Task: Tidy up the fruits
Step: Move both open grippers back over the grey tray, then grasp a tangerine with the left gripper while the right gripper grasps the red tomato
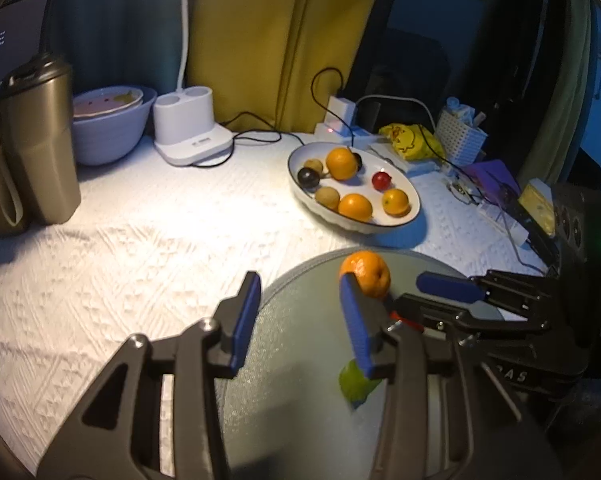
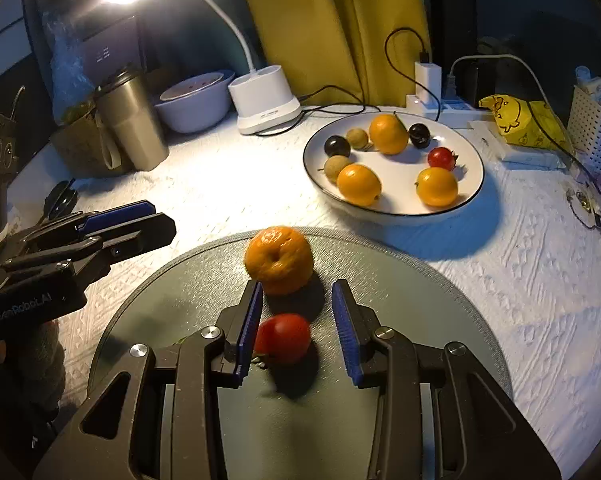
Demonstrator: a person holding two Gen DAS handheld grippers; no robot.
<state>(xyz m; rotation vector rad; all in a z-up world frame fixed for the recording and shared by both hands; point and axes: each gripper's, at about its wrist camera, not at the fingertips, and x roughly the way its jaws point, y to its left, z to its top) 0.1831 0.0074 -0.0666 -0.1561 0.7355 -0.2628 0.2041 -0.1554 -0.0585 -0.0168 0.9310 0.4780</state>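
- Fruits lie on the grey round mat (image 2: 440, 304): a mandarin (image 2: 278, 260) at its far part, a red tomato (image 2: 284, 338) nearer.
- Right gripper (image 2: 296, 326) stands narrow around the tomato, gap on one side.
- Left gripper (image 1: 300, 320) hangs over the mat, narrow, empty.
- White plate (image 2: 396, 210) with other fruits is behind the mat.

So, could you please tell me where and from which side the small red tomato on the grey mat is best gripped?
Grip the red tomato across its round middle, coming from above and the near side, as the right gripper already points. Its fingers are open around it; the orange blocks the far side.
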